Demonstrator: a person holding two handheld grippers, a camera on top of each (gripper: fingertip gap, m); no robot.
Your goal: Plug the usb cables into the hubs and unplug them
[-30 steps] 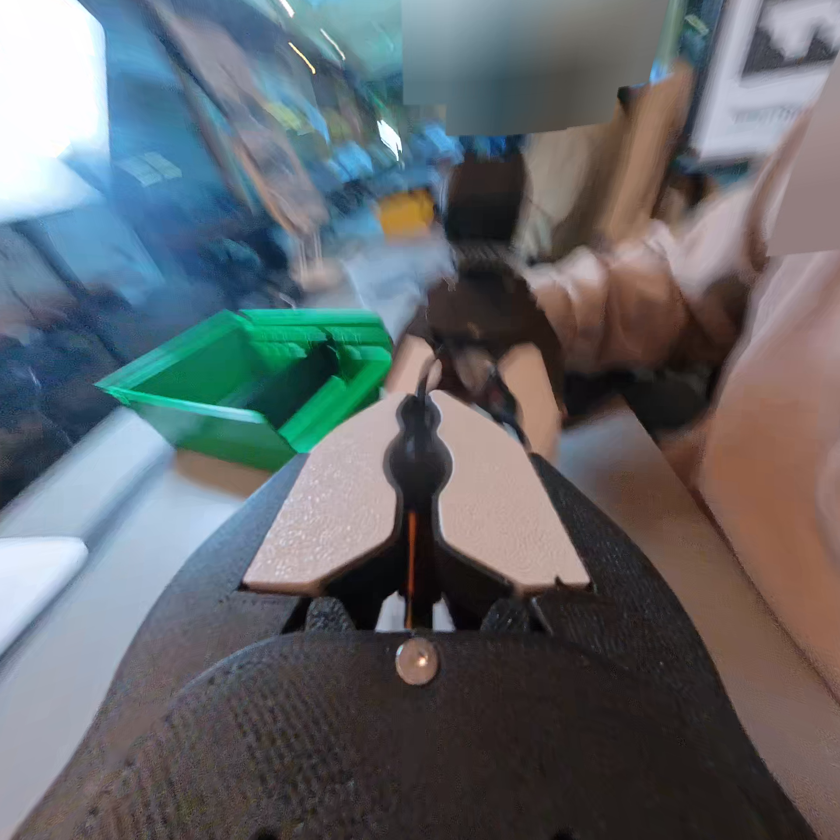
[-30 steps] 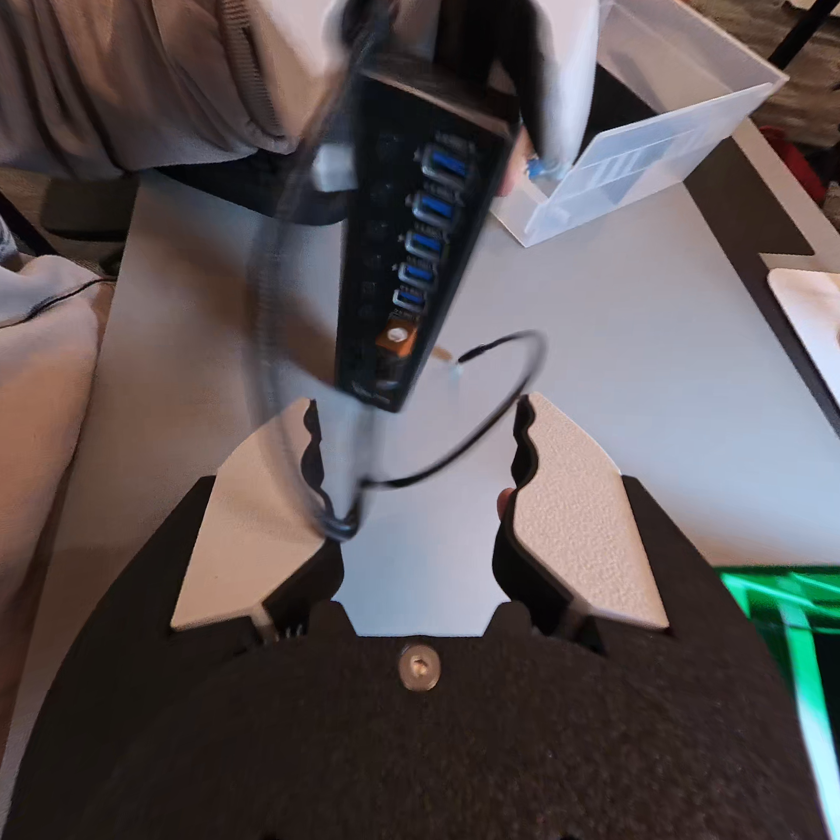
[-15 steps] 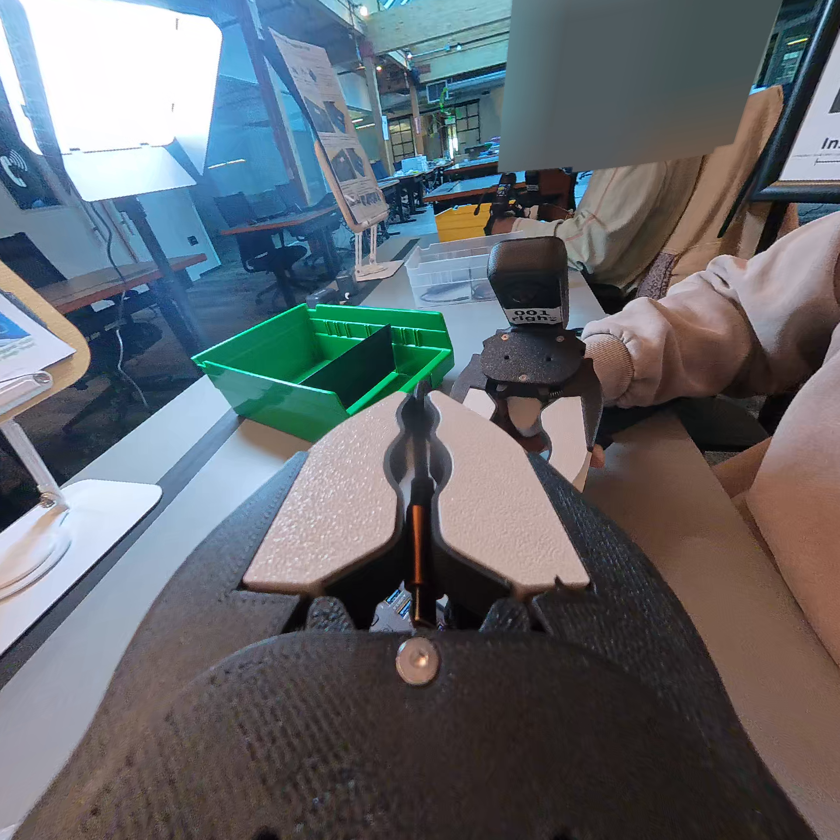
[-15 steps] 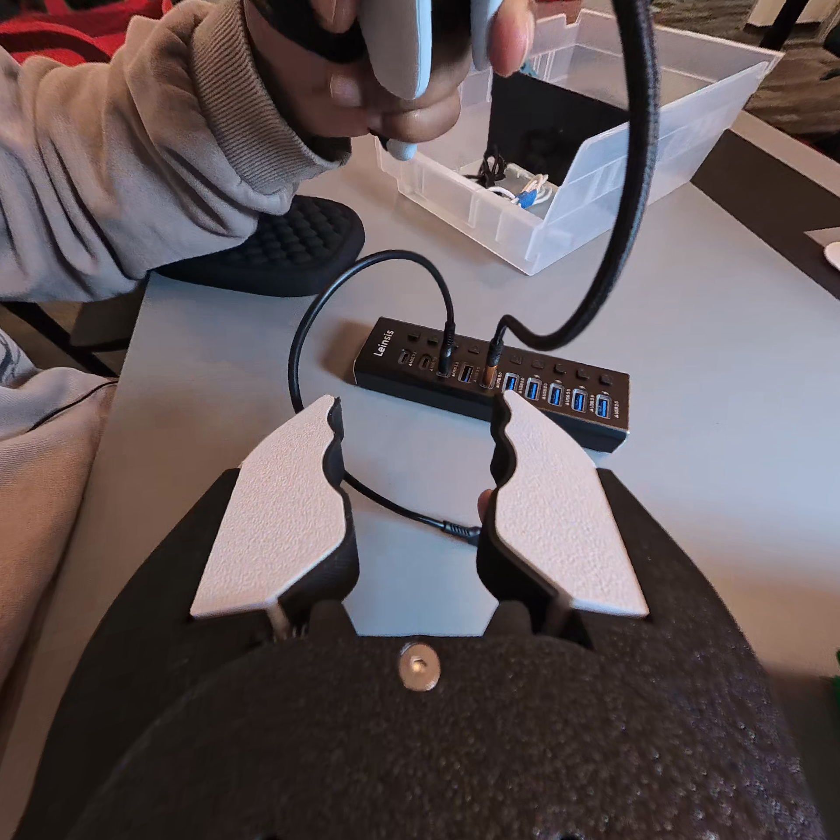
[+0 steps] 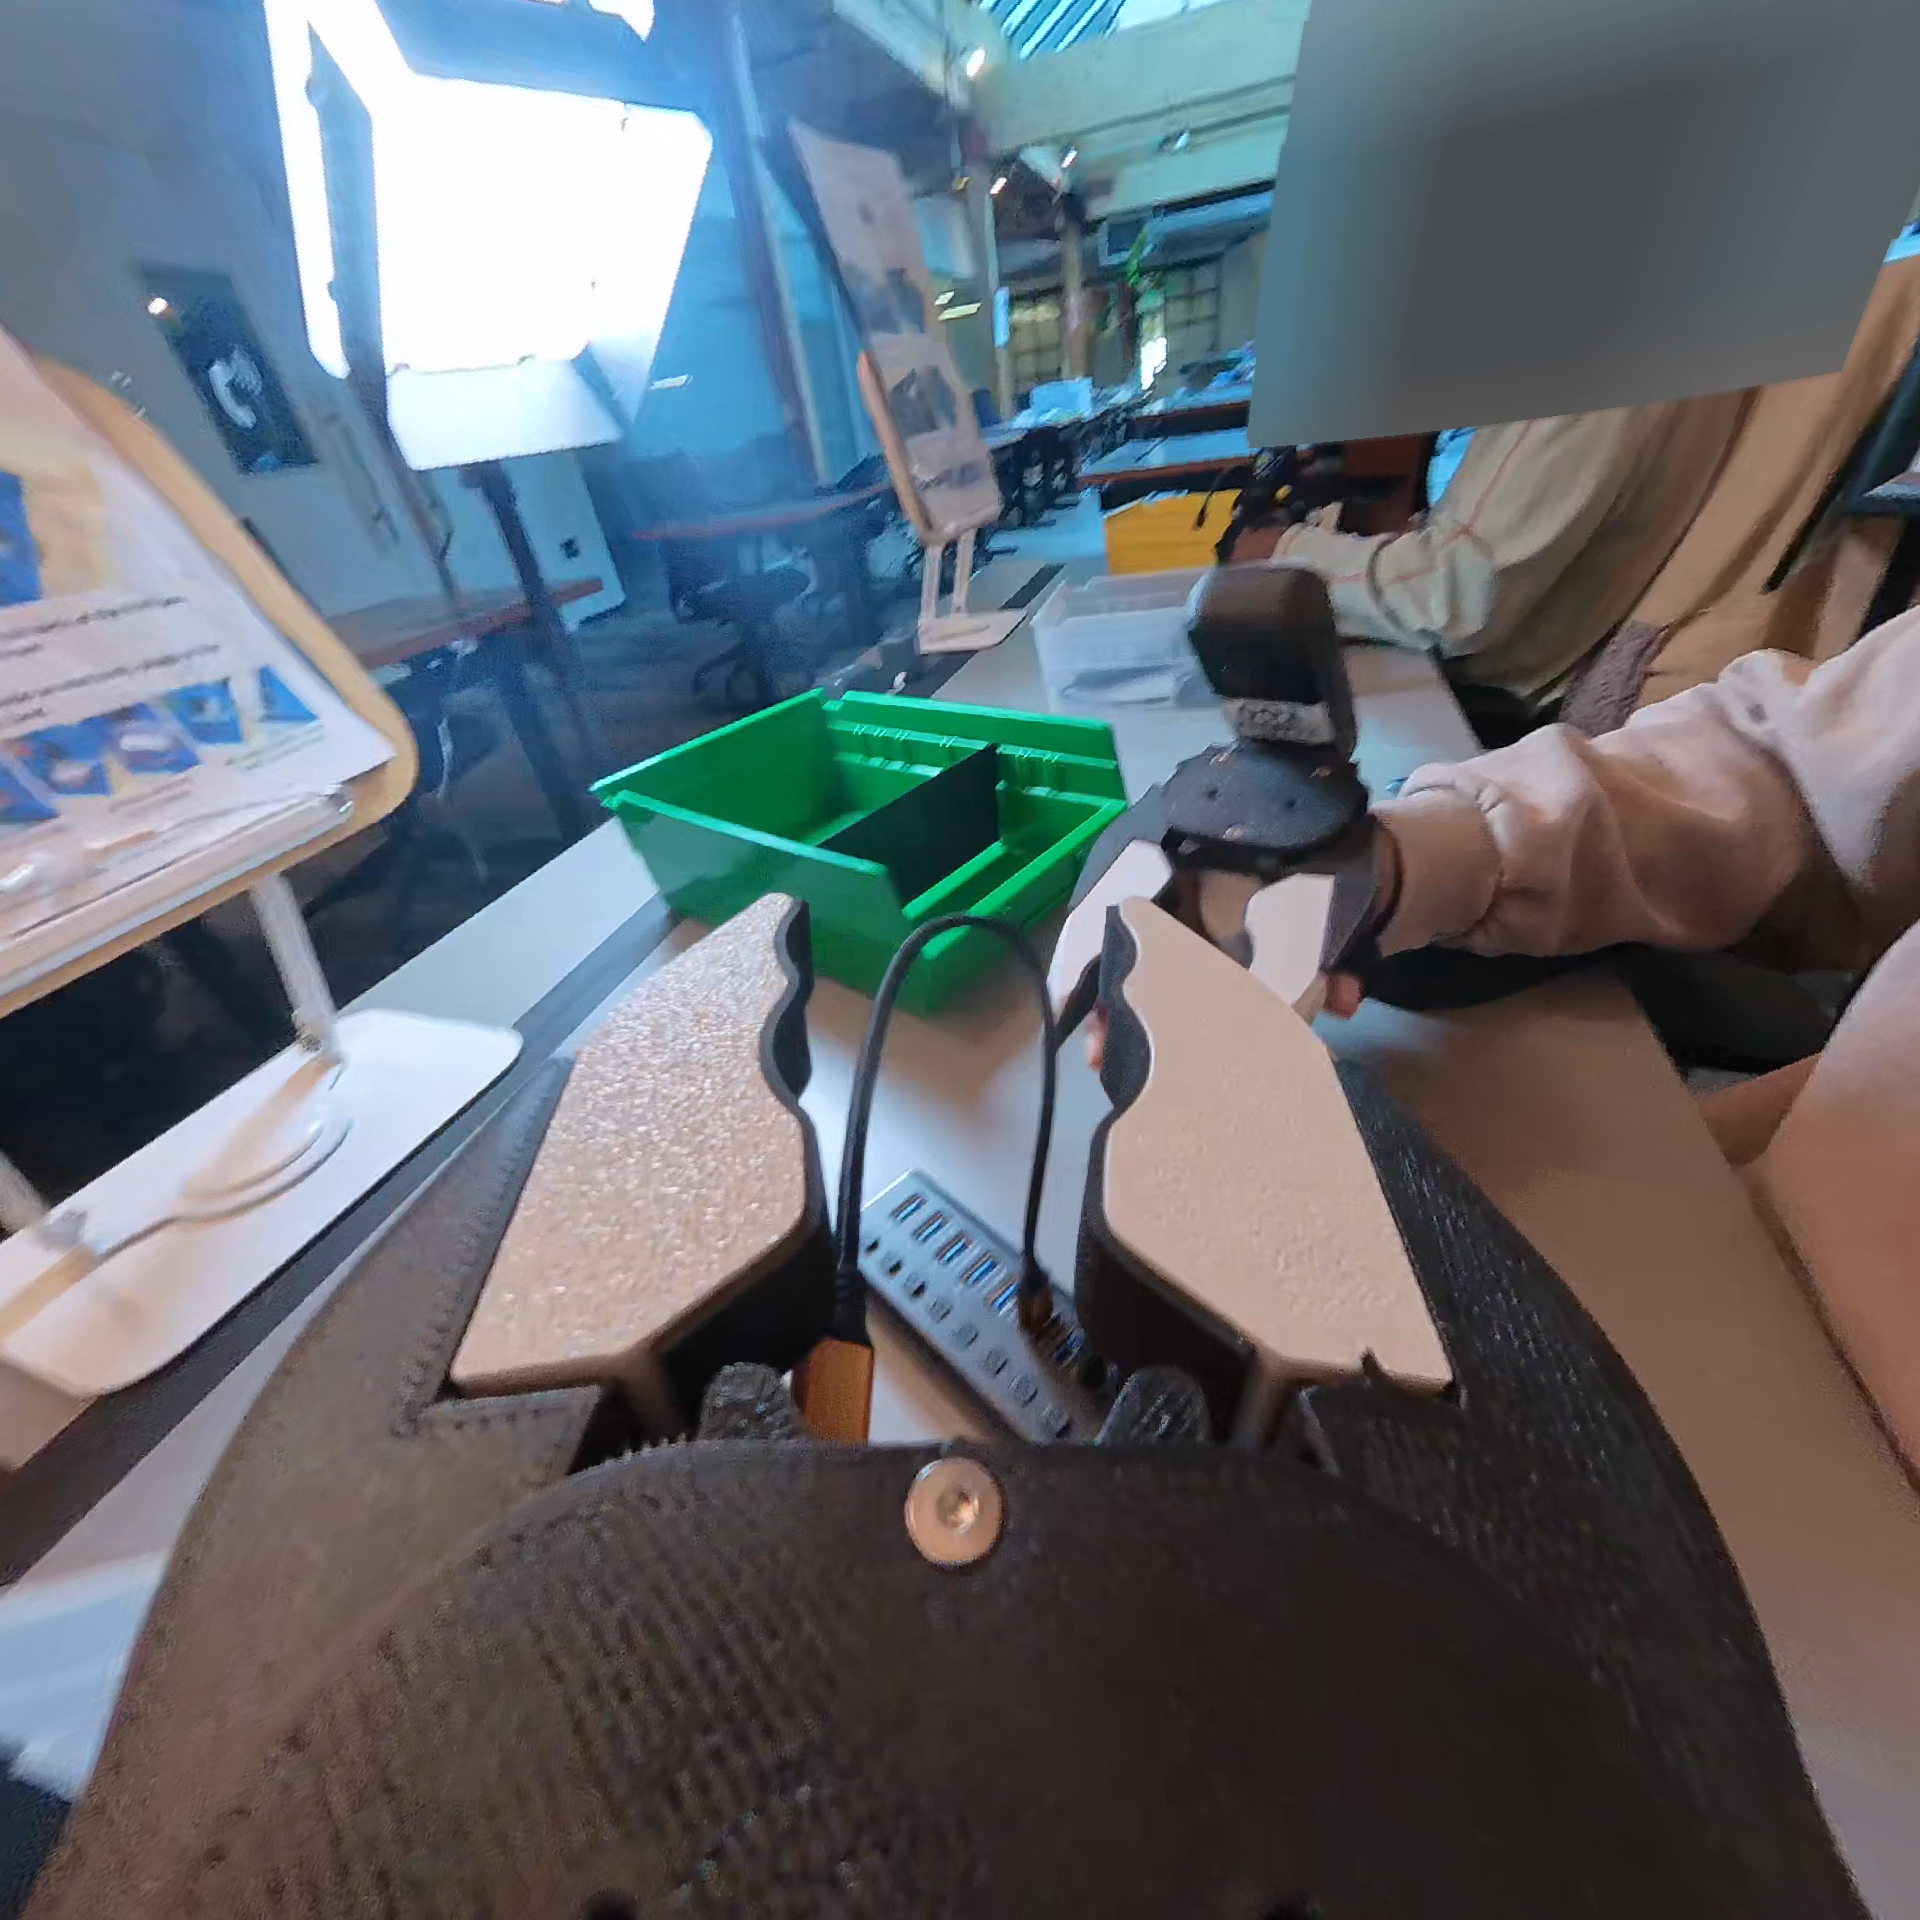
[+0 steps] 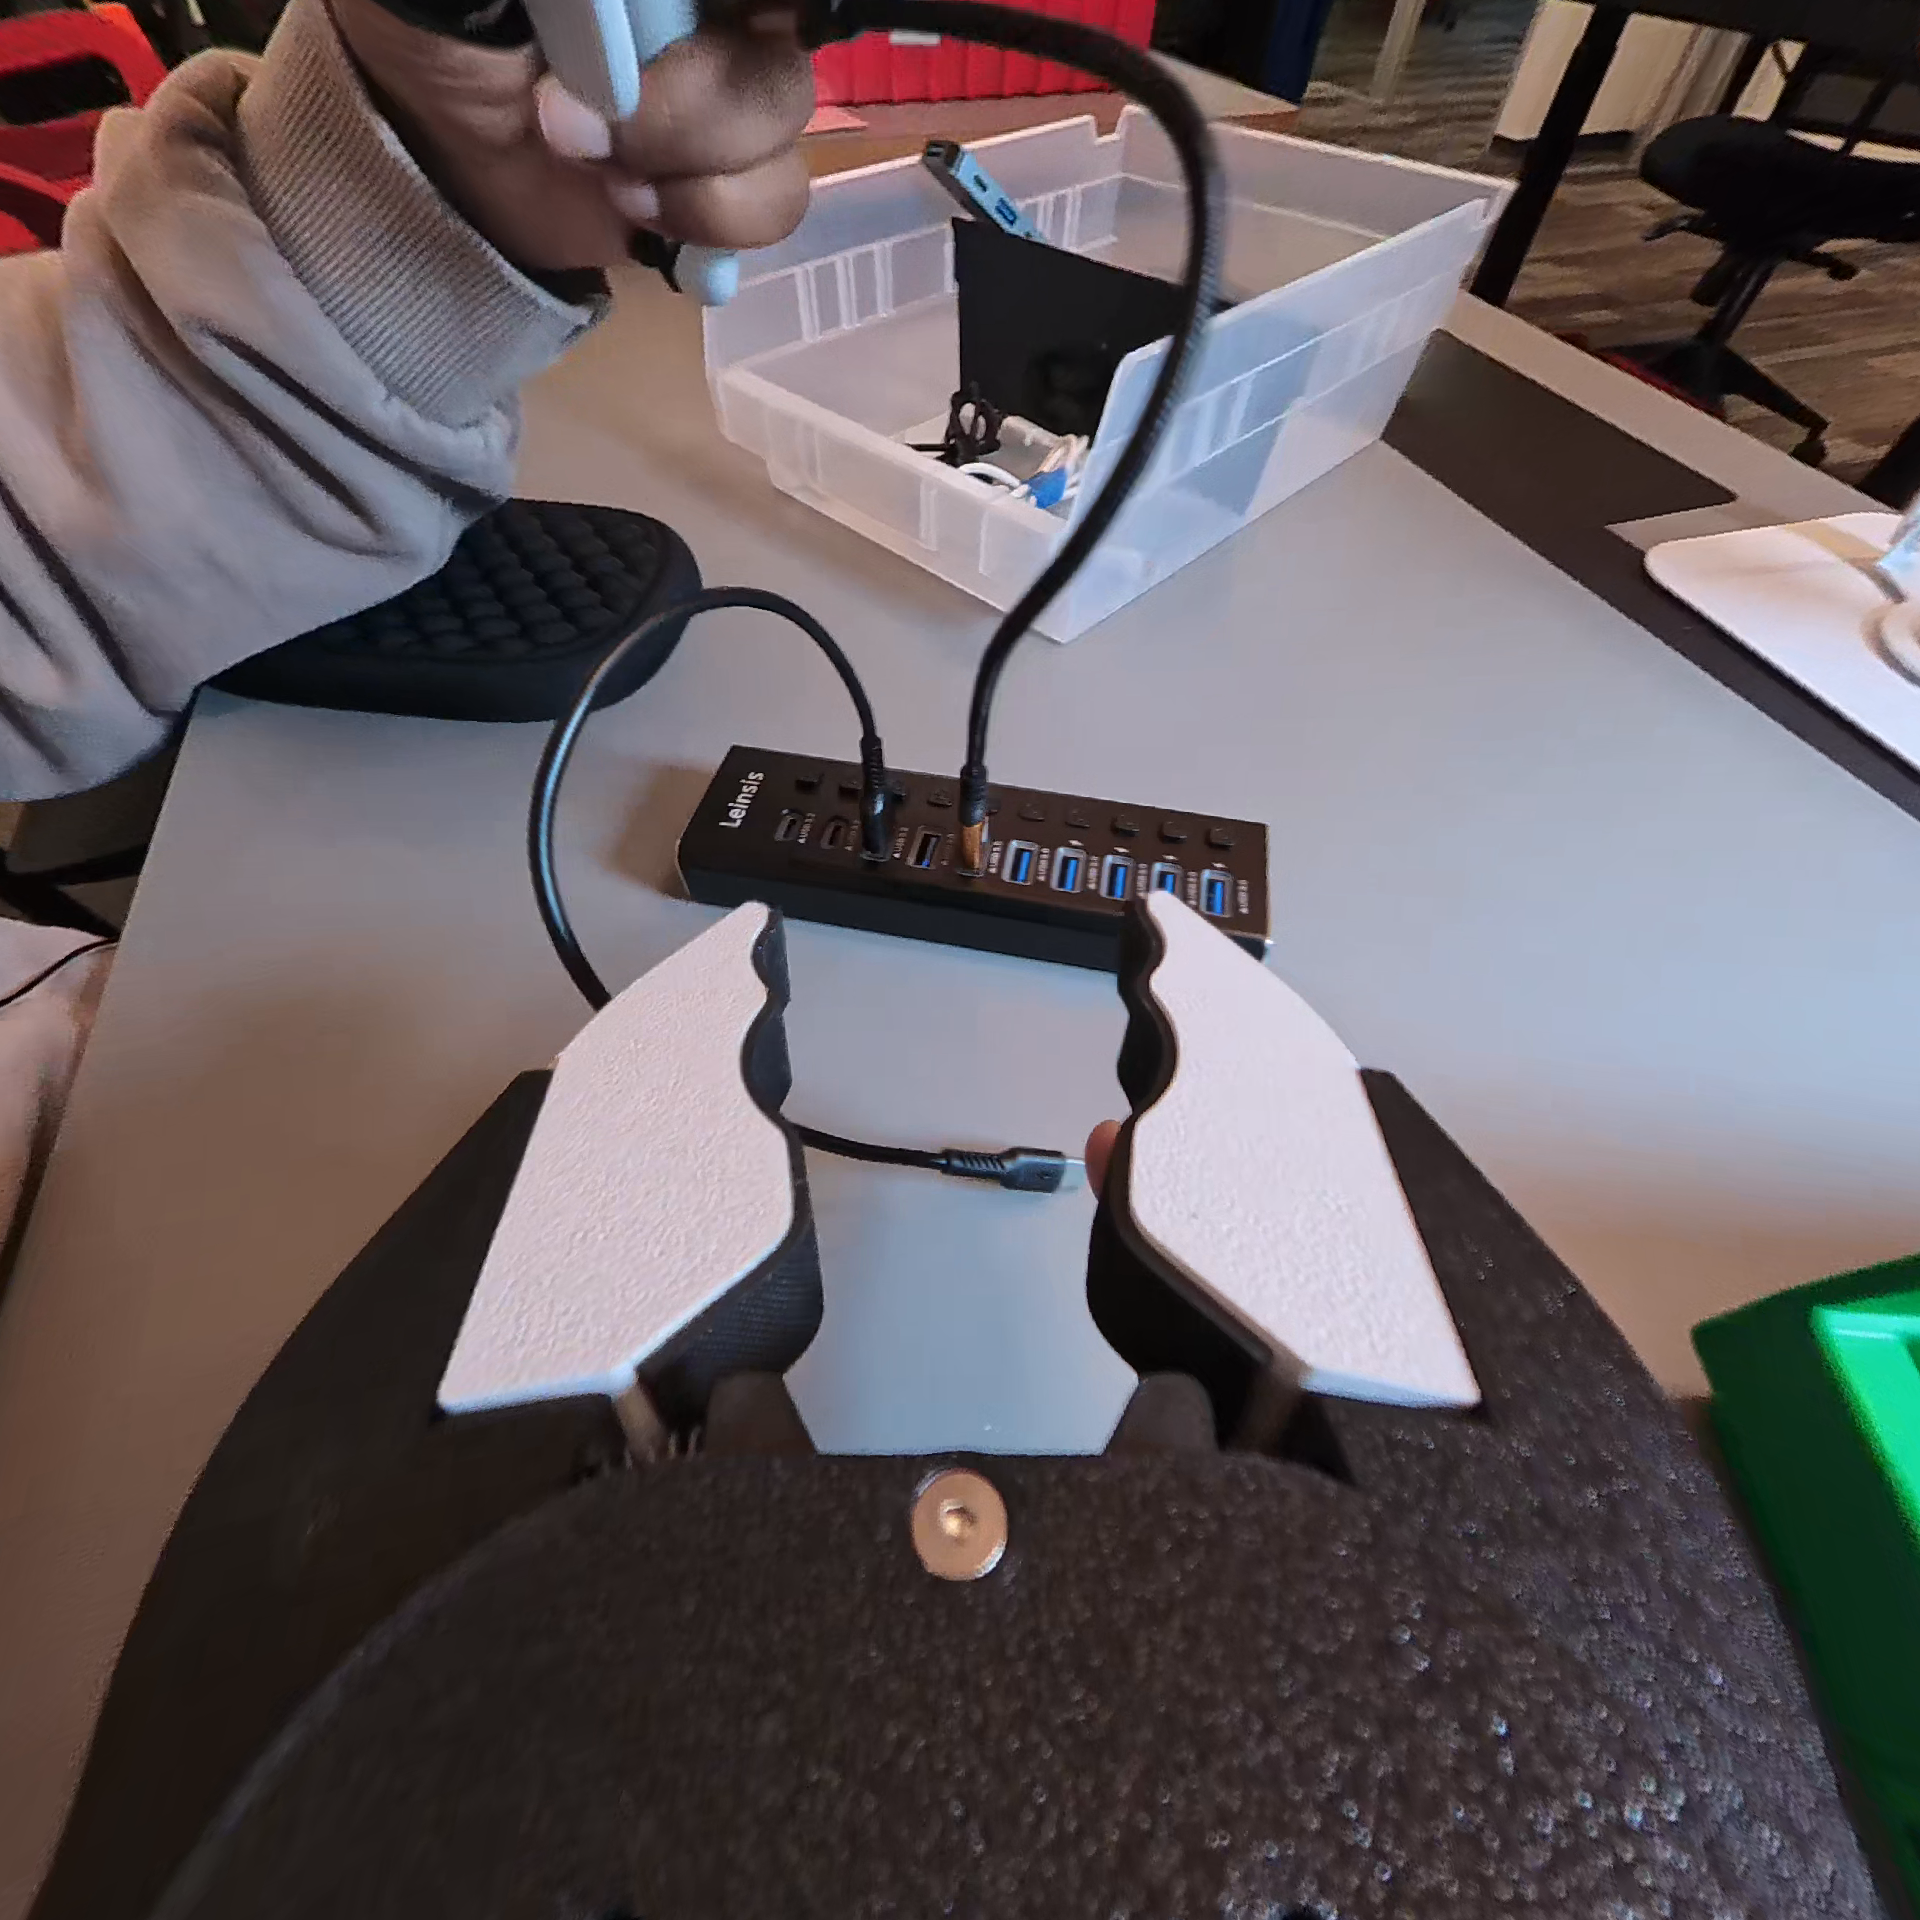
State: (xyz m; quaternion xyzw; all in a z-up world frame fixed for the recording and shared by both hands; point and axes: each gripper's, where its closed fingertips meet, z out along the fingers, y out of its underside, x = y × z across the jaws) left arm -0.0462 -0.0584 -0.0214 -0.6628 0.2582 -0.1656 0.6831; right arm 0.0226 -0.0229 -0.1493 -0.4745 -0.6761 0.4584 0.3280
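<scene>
A black USB hub (image 6: pixel 977 862) lies on the grey table; it also shows between my left fingers (image 5: pixel 966 1288). A thin black cable (image 6: pixel 582 727) and a braided black cable (image 6: pixel 1132 416) are plugged into it. The thin cable's free plug (image 6: pixel 1013 1169) lies on the table between my right fingers. My right gripper (image 6: pixel 954 920) is open and empty, just in front of the hub. My left gripper (image 5: pixel 951 935) is open above the hub. The braided cable (image 5: pixel 873 1091) loops between its fingers, its orange plug (image 5: pixel 836 1387) against the left finger's base.
A green bin (image 5: pixel 748 873) stands beyond the hub, also at the right edge of the right wrist view (image 6: pixel 1849 1455). A clear bin (image 6: pixel 1226 457) holds cables and another hub. A black textured pad (image 6: pixel 499 613), white stand bases (image 5: pixel 260 1143) (image 6: pixel 1787 613) and another seated person (image 5: pixel 1538 551) surround the table. Left tips to right tips: about 15 cm.
My left gripper, shut on the braided cable before, has opened. The hub hung in the air a second ago and now lies on the table. My right gripper stays open.
</scene>
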